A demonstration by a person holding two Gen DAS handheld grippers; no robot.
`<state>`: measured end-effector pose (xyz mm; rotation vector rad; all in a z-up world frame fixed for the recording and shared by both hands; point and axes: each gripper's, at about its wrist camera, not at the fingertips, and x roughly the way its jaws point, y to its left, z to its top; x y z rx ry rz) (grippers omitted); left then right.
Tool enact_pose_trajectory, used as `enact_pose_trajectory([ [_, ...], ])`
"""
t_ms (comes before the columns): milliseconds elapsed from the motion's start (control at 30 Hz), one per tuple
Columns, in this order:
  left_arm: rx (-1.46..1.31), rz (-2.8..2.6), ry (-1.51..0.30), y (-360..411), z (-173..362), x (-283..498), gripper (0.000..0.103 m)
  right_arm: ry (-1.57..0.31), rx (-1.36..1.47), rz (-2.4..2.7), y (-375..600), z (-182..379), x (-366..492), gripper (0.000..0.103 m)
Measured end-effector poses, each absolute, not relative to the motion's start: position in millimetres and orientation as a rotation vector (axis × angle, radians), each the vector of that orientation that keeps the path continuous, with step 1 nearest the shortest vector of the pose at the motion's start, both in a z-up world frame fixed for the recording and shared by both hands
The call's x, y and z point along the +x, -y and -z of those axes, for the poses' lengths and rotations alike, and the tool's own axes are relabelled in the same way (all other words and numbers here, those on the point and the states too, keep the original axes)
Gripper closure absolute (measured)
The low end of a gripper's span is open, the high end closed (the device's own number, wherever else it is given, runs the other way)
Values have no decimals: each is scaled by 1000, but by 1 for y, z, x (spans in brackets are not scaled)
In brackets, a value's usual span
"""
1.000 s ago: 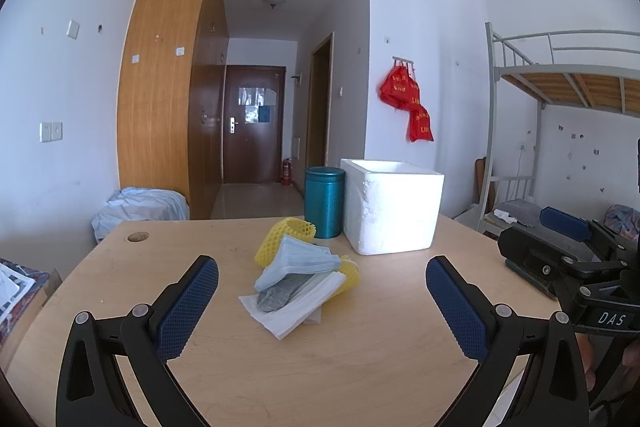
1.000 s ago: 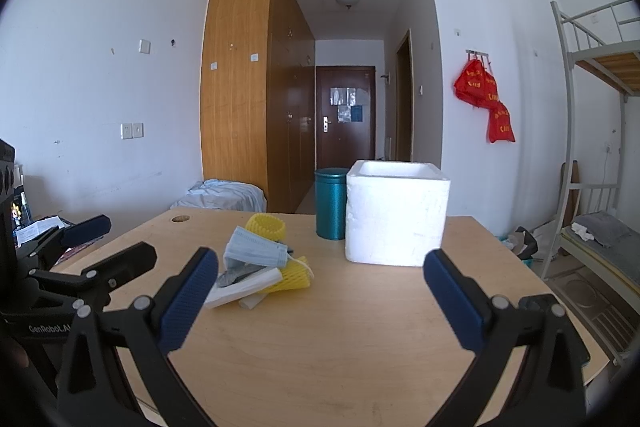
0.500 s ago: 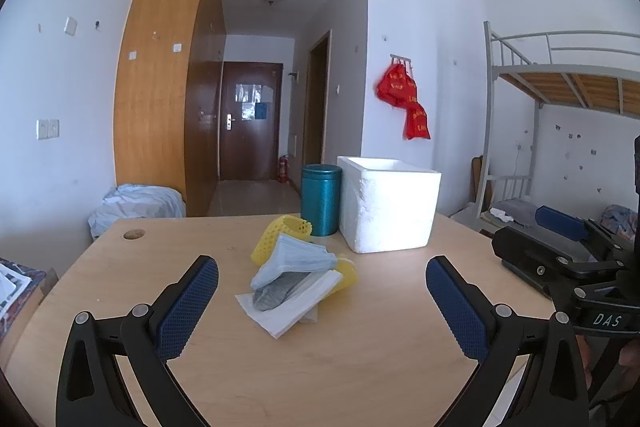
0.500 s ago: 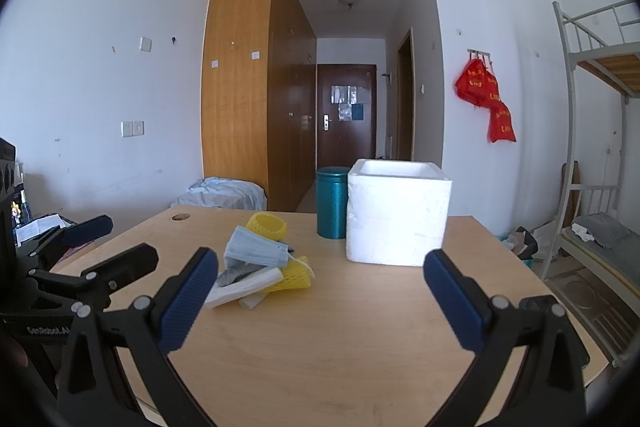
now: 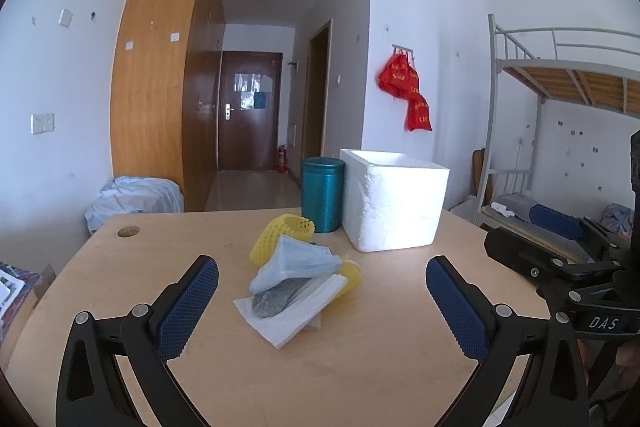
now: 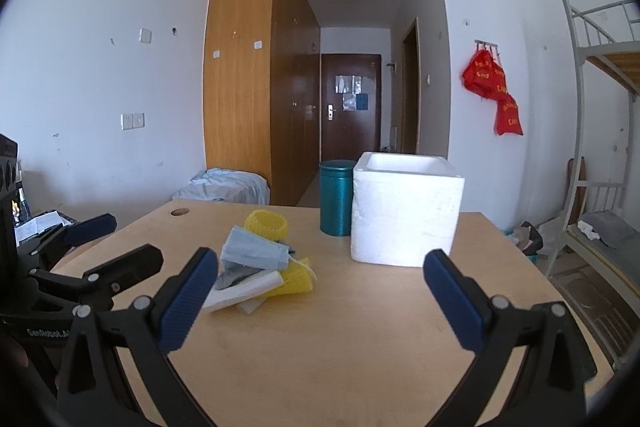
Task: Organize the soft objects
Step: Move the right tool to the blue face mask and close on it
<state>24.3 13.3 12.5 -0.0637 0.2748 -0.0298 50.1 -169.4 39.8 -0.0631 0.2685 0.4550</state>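
Observation:
A pile of soft things lies mid-table: a light blue face mask (image 5: 298, 261) on top, a grey cloth (image 5: 276, 299), white foam sheets (image 5: 286, 319) and yellow foam nets (image 5: 280, 233). The pile also shows in the right wrist view, with the mask (image 6: 252, 251) and a yellow net (image 6: 267, 223). A white foam box (image 5: 394, 205) (image 6: 404, 215) stands open-topped behind it to the right. My left gripper (image 5: 320, 301) is open and empty, just short of the pile. My right gripper (image 6: 320, 301) is open and empty, right of the pile.
A teal canister (image 5: 323, 193) (image 6: 337, 203) stands beside the foam box's left side. The wooden table (image 5: 360, 367) has a cable hole (image 5: 129, 231) at its far left. A bunk bed (image 5: 560, 99) stands to the right. Papers (image 6: 40, 223) lie at the left.
Both views have shifted very slightly; the pile, box and canister have not moved. Both grippers stay open.

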Motion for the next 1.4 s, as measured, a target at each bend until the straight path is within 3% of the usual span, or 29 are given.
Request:
enact_pose_trajectory([
  [1200,-126,119,-616,-49,28,137,0,-550,-174,-710,92,-27,161,0],
  [1400,-169,126,-664,-64,36,145,0,-635,-217,-791,64,-13,177,7],
])
